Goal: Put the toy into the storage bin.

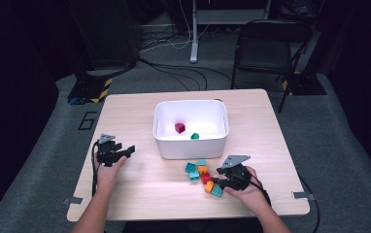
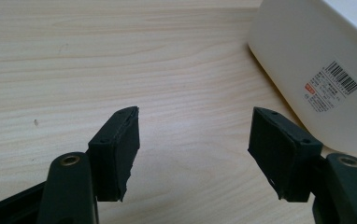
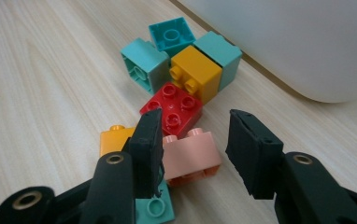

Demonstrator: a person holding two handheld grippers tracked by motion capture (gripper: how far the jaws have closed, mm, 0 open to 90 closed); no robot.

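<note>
Between the jaws of the right tongs [image 3: 193, 154] sits a pale pink brick [image 3: 190, 154], lying on the tabletop [image 3: 50, 84]; the jaws stand partly apart, one pad against the brick's side, the other a gap away, so nothing is gripped yet. The step in hand looks like picking a brick from the pile to put in the bin. Next the jaws must close squarely on the pink brick without catching the red brick [image 3: 174, 109] just beyond it or the orange brick [image 3: 113, 140] at its side, then lift clear. Farther out lie a yellow brick [image 3: 195, 72] and teal bricks [image 3: 144, 63], then the white bin [image 1: 191, 145], which already holds a dark red and a green piece. The left tongs [image 2: 195, 154] rest wide open and empty beside the bin. A barcode label [image 2: 331, 86] is stuck on the bin's wall; its print is too small to read.
</note>
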